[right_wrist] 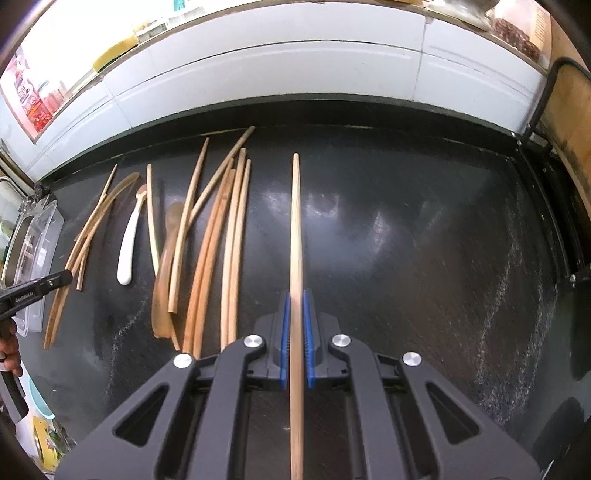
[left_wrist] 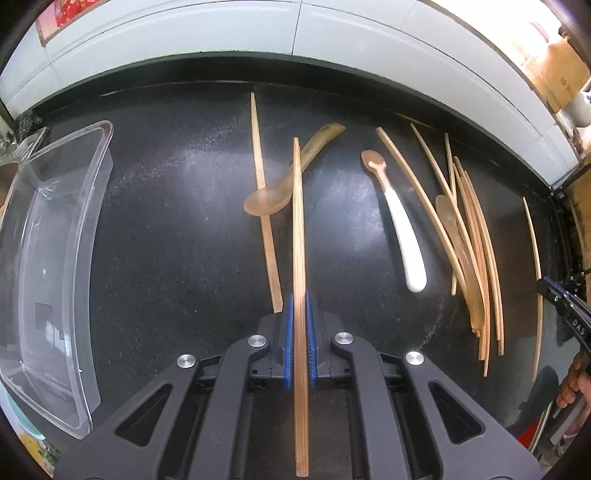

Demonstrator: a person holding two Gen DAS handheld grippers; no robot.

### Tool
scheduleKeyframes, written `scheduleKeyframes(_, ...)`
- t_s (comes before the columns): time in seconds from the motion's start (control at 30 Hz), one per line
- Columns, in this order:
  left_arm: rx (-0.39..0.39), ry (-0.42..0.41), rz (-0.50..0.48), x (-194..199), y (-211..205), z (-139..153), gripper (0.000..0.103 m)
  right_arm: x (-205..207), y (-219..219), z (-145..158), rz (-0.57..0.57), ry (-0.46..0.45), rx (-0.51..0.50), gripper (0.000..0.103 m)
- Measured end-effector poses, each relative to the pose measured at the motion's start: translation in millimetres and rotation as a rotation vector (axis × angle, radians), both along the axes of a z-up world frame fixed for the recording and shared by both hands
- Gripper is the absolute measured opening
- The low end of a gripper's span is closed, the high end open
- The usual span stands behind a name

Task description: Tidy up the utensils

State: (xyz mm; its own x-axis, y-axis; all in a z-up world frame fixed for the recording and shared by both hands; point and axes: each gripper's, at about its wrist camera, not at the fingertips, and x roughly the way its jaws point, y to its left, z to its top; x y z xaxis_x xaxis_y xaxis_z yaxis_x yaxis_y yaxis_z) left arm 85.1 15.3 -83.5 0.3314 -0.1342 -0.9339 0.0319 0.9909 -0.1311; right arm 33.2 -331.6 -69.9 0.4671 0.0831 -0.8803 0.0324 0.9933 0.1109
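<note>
My left gripper point(left_wrist: 299, 306) is shut on a wooden chopstick point(left_wrist: 298, 229) that points forward above the dark counter. My right gripper point(right_wrist: 295, 302) is shut on another wooden chopstick point(right_wrist: 296, 229), also pointing forward. On the counter lie an amber spoon point(left_wrist: 273, 195), a loose chopstick point(left_wrist: 263, 199), a white-handled spoon point(left_wrist: 400, 229) and a pile of several chopsticks with a brown spoon point(left_wrist: 469, 251). The pile also shows in the right wrist view point(right_wrist: 210, 251). A clear plastic bin point(left_wrist: 48, 266) stands at the left.
The white tiled wall point(left_wrist: 295, 33) runs along the counter's back edge. The right gripper shows at the right edge of the left wrist view point(left_wrist: 565, 314). The left gripper shows at the left of the right wrist view point(right_wrist: 37, 288). A cardboard box point(left_wrist: 557, 70) sits far right.
</note>
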Motion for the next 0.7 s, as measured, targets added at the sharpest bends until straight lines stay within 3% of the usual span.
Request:
scheduleKeyframes(0.13,0.002,0.074,-0.028,2.9,-4.0,-7.8,0.009,-2.2,-4.6,-5.6,-0.006,0.015,-0.002,0.008)
scheduleKeyframes(0.27,0.014,0.045,-0.024,3.8,-3.9,-4.9,0.009,-3.3,-5.5,-11.0,-0.007,0.026,-0.003,0.008)
scheduleKeyframes(0.6,0.031,0.075,-0.060,1.2,-22.9,-14.6,0.009,-0.4,-4.9,-14.6,-0.010,0.036,0.002,0.008)
scheduleKeyframes(0.67,0.004,0.076,-0.047,-0.2,-24.4,-11.8,0.021,-0.2,-5.8,-13.7,-0.011,0.033,0.004,0.008)
scheduleKeyframes(0.7,-0.003,0.080,-0.041,-1.8,-26.1,-9.7,0.061,0.0,-6.6,-13.1,-0.012,0.031,0.005,0.008)
